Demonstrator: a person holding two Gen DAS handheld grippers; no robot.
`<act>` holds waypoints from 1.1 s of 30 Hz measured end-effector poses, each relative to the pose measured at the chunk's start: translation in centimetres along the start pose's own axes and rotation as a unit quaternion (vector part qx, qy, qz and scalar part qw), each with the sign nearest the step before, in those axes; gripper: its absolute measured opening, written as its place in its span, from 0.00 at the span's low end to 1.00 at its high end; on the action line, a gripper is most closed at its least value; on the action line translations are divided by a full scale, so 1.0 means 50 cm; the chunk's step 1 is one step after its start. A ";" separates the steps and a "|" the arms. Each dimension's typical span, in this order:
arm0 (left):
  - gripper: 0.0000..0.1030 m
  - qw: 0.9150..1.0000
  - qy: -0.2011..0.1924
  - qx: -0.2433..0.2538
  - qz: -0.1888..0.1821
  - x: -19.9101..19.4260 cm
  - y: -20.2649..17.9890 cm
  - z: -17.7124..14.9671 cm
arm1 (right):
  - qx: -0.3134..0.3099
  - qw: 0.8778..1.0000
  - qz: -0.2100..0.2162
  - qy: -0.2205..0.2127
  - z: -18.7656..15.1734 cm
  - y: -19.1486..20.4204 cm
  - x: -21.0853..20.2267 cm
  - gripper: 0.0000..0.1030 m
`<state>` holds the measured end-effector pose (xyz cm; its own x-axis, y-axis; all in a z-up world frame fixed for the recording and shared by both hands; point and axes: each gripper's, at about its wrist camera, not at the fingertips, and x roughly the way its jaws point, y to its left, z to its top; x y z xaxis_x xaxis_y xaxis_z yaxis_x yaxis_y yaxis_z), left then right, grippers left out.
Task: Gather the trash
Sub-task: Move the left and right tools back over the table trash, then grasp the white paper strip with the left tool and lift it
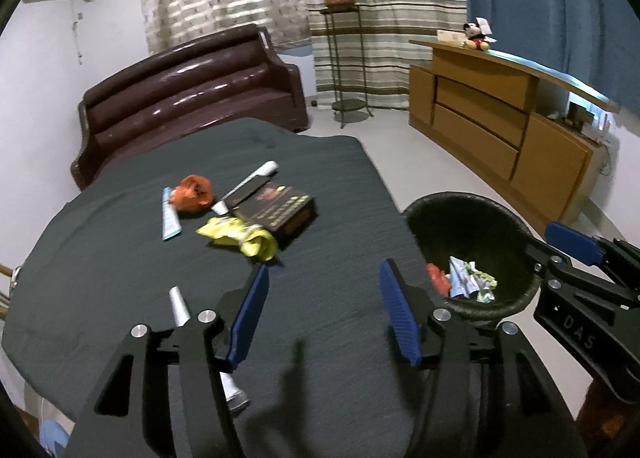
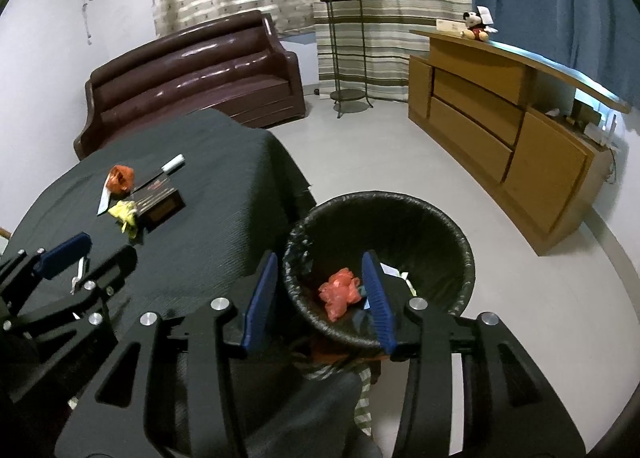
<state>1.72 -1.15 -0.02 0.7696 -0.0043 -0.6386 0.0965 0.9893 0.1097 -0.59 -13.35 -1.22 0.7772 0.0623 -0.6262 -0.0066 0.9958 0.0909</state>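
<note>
1. At the near left of the table (image 1: 100, 242), a silver tube (image 1: 179, 306) lies half hidden behind the left gripper (image 1: 320, 314); only its tapered tip and crimped end show.
2. The left gripper hangs over the dark cloth with its blue fingers (image 1: 250, 316) spread wide and nothing between them.
3. Further back sits the litter cluster: a pale tube (image 1: 170, 216), an orange crumpled wrapper (image 1: 192, 193), a white marker (image 1: 256, 178) and a yellow wrapper (image 1: 240, 236) pressed against a dark box (image 1: 280, 208). The print on the box is too blurred to read.
4. Bare cloth lies between the left gripper and that cluster, and the table's right edge drops off beside the bin.
5. The black-lined trash bin (image 2: 440, 226) stands just off the table's right edge, on open pale floor (image 2: 520, 318).
6. Inside it lie a red crumpled scrap (image 2: 340, 294) and some white paper (image 1: 470, 282), partly screened by the right gripper (image 2: 320, 298).
7. The right gripper is poised over the bin's near rim, fingers parted, gripping nothing.
8. The bin's base is cut off from sight.
</note>
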 end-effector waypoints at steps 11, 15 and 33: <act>0.58 0.998 0.024 -0.021 0.054 0.008 0.078 -0.053 | -0.032 0.999 0.007 -0.005 -0.012 0.040 -0.007 0.42; 0.59 0.997 0.043 -0.026 0.059 0.023 0.095 -0.072 | -0.033 0.999 0.008 0.000 -0.016 0.039 -0.003 0.42; 0.18 0.997 0.049 -0.057 0.014 0.034 0.179 -0.102 | -0.040 0.999 0.012 0.009 -0.023 0.059 0.008 0.42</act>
<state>0.67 8.45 -4.02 0.7054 0.0330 -0.7080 -0.0009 0.9990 0.0457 -1.04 -10.31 -2.08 0.7646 0.0866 -0.6387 -0.0753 0.9962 0.0449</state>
